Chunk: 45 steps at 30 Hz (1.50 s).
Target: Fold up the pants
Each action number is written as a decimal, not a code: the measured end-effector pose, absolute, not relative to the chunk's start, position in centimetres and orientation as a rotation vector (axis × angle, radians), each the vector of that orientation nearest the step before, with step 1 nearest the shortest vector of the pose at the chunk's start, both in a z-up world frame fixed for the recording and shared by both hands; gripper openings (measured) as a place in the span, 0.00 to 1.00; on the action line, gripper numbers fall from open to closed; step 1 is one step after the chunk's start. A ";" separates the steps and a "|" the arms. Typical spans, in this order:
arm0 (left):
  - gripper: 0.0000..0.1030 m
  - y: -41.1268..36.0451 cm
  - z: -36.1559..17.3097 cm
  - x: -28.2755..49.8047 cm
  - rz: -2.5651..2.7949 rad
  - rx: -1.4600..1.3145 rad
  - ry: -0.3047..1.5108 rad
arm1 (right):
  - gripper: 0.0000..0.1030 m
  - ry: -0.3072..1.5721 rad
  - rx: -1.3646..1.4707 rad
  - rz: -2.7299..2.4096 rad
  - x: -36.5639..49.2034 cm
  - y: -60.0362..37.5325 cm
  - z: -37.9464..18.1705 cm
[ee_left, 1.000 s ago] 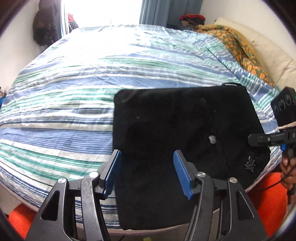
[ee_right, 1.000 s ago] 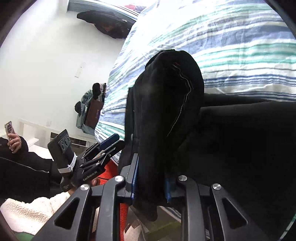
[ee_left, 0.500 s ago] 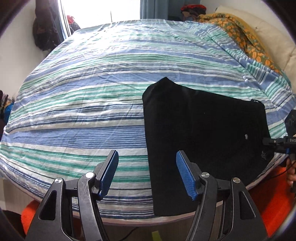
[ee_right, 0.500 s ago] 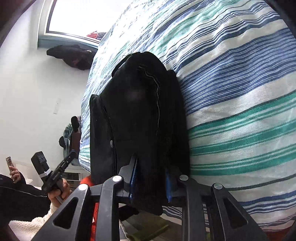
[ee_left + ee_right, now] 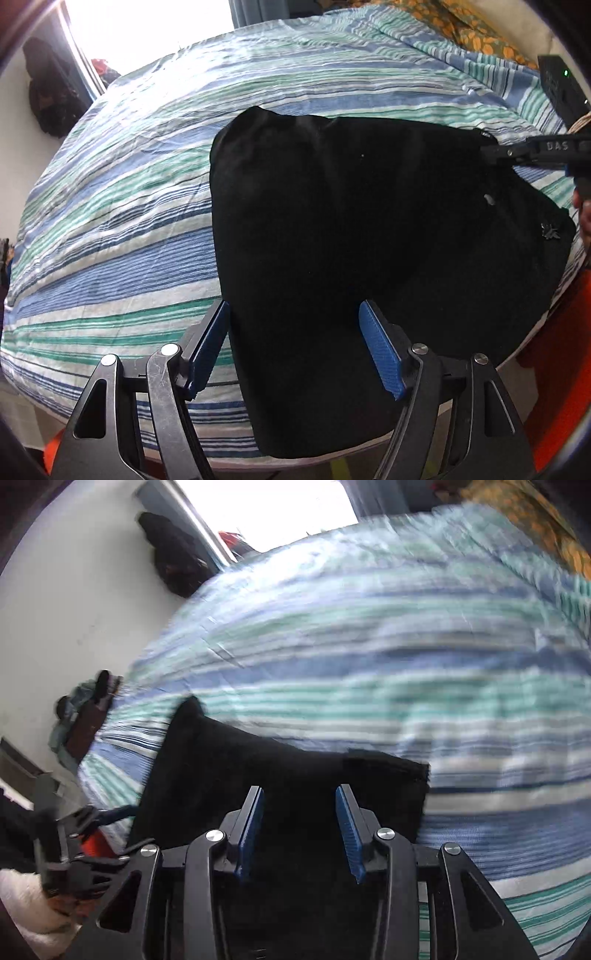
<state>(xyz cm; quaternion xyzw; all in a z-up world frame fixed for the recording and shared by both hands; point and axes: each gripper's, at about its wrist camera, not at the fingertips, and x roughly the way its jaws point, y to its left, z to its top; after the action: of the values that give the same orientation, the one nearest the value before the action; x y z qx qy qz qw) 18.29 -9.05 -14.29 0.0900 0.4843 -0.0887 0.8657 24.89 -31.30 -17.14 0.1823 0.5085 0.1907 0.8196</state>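
The black pants [image 5: 362, 251] lie folded into a compact block on the near edge of the striped bed [image 5: 140, 192]. My left gripper [image 5: 295, 332] is open and empty, its blue pads hovering over the near left part of the pants. My right gripper [image 5: 299, 819] is open and empty, just above the near edge of the pants [image 5: 258, 768]; its view is blurred by motion. The right gripper also shows at the right edge of the left wrist view [image 5: 502, 153], at the pants' far right corner.
The bed carries a blue, green and white striped cover [image 5: 406, 657]. An orange patterned blanket [image 5: 480, 33] lies at the far right. Dark clothes [image 5: 173, 561] hang by the window. An orange rug [image 5: 554, 369] lies beside the bed.
My right gripper has let go of the pants, opened and swung round to face the bed. The pants now lie flat. My left gripper moved closer over the pants, still open.
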 end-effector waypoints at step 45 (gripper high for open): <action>0.98 -8.4 -15.6 18.5 -0.095 0.116 1.066 | 0.47 0.935 0.018 0.248 11.2 -27.5 -15.9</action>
<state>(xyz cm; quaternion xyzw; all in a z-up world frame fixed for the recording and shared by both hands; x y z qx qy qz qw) 18.54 -8.37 -15.57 0.0552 0.5076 -0.0452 0.8586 11.20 -27.50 -15.90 0.0085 0.4496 0.1191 0.8852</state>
